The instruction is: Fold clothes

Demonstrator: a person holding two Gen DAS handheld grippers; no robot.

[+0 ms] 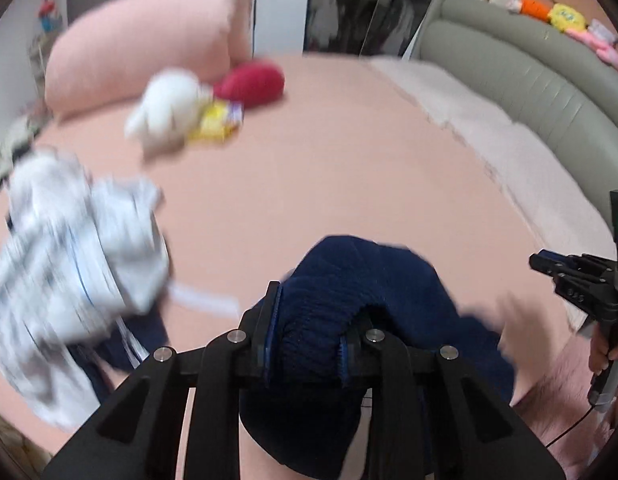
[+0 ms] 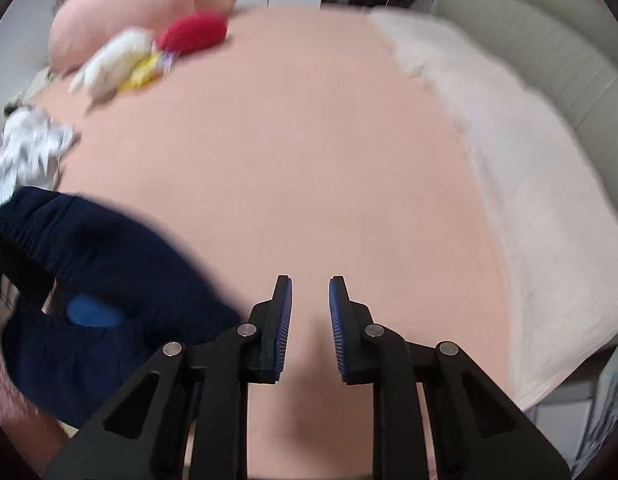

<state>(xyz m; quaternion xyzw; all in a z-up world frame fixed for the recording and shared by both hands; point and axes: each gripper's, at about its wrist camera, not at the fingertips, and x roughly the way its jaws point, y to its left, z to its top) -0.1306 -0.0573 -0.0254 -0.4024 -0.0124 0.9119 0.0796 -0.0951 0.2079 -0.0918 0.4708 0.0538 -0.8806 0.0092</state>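
Observation:
My left gripper [image 1: 309, 320] is shut on a dark navy knit garment [image 1: 361, 280], which bunches between the fingers and hangs over them above the pink bed [image 1: 309, 160]. The same navy garment [image 2: 101, 264] shows at the left of the right wrist view. My right gripper [image 2: 310, 320] is open and empty, above the bare pink sheet [image 2: 289, 160]; it also shows at the right edge of the left wrist view [image 1: 549, 264]. A crumpled white patterned garment [image 1: 69, 248] lies to the left, also seen in the right wrist view [image 2: 29, 148].
A white plush toy [image 1: 169, 112], a red cushion [image 1: 253, 82] and a yellow item [image 1: 217, 122] lie at the far side by a large pink pillow [image 1: 149, 48]. A pale blanket [image 2: 529, 180] covers the bed's right side, along a grey padded headboard [image 1: 549, 92].

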